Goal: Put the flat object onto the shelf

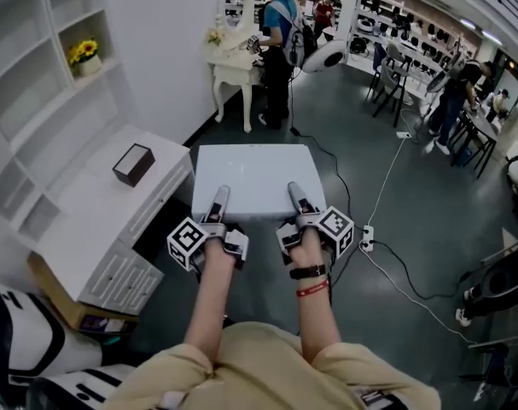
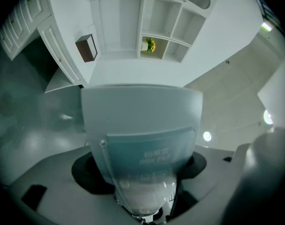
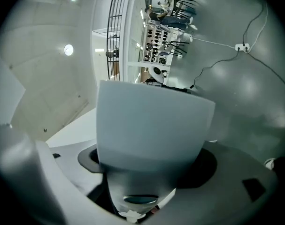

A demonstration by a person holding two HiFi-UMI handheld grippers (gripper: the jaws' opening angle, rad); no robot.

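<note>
Left gripper (image 1: 219, 196) and right gripper (image 1: 296, 193) pinch a board (image 1: 252, 171) by its near edge.
Board is level at 12 o'clock, long axis crosswise; shelf (image 1: 38, 101) stands at 10 o'clock, nearest the left gripper.

No word or number is legible. In the left gripper view, two faint lines of print (image 2: 155, 156) stand on a translucent panel against the flat white board (image 2: 142, 107), too blurred to read. The cubes on the left tool (image 1: 219, 196) and right tool (image 1: 295, 191) carry black-and-white square markers, without letters.
</note>
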